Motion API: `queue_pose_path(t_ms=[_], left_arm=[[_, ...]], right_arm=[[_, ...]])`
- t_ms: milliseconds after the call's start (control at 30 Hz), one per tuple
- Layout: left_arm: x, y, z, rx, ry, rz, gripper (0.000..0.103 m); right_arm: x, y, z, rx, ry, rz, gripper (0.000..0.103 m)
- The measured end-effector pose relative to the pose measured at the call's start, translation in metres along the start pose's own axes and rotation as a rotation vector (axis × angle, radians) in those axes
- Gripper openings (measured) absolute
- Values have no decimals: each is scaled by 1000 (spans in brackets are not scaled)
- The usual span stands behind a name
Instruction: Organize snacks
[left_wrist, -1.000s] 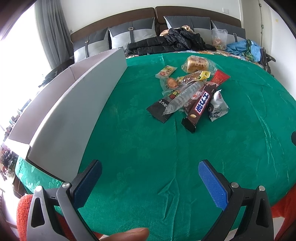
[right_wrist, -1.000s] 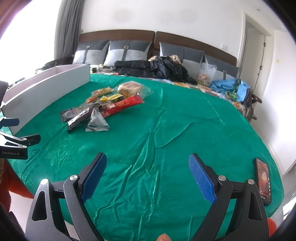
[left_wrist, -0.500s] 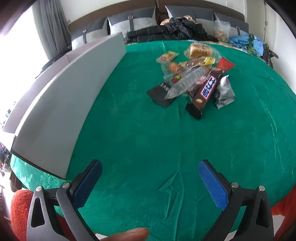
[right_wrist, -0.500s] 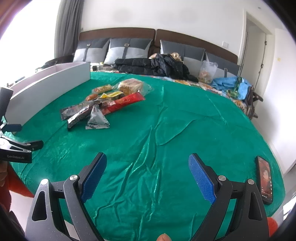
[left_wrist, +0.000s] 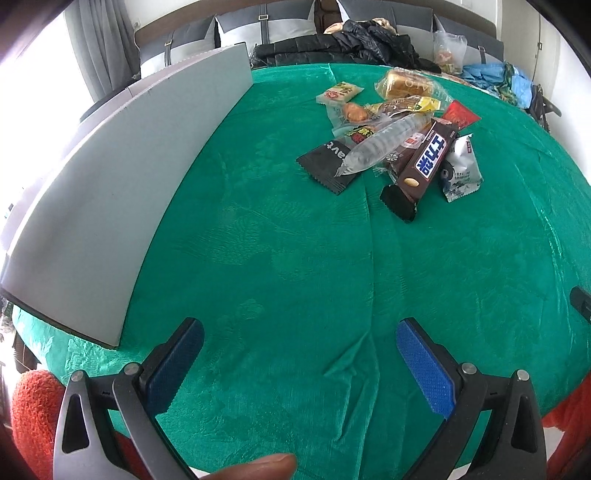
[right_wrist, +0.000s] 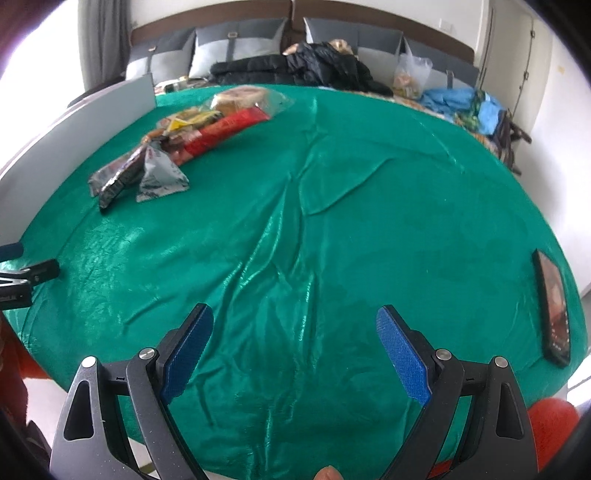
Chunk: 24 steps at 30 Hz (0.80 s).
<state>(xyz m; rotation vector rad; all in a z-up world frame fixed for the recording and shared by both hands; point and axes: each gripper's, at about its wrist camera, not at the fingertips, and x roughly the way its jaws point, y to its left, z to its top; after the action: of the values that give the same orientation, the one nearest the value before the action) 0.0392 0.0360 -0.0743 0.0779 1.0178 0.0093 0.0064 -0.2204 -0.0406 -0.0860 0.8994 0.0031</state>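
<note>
Left wrist view looks across a round table draped in a shiny green cloth (left_wrist: 258, 258), with the left gripper (left_wrist: 299, 354) hovering low over the near edge, its blue-padded fingers spread wide and holding nothing. A loose heap of wrapped snacks (left_wrist: 399, 140) lies toward the far side, well apart from both grippers: a dark brown chocolate bar with blue-and-white lettering (left_wrist: 424, 166) lies nearest, just beside a small silver-white pouch (left_wrist: 461, 170), a clear tube-shaped packet (left_wrist: 384, 144) lying over a black sachet (left_wrist: 328, 162), and a bagged golden bun (left_wrist: 406, 83) at the back. A long grey flat-walled box (left_wrist: 129, 166) runs along the left side of the table, likely the place for sorted items, though its inside is hidden from here. The right gripper (right_wrist: 295, 347) likewise hangs empty with its fingers parted over bare cloth, a dark phone (right_wrist: 552, 306) lying near the right rim. The step in hand appears to be the first reach. It should go best by taking the chocolate bar first, since it lies on top at the near edge; closing across its narrow width, low and level, should avoid dragging the neighbouring wrappers or bunching the slippery cloth.
</note>
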Motion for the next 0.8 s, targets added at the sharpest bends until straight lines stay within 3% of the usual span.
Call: queue_pose_path(t_ms=[200,800], left_arm=[[2,3,0,-18,9,-18,103],[3,9,-1,-62,28,-54,103]], right_arm=[[7,0,-2,2,38,0,92],[12,-4,0,38,42,38,92]])
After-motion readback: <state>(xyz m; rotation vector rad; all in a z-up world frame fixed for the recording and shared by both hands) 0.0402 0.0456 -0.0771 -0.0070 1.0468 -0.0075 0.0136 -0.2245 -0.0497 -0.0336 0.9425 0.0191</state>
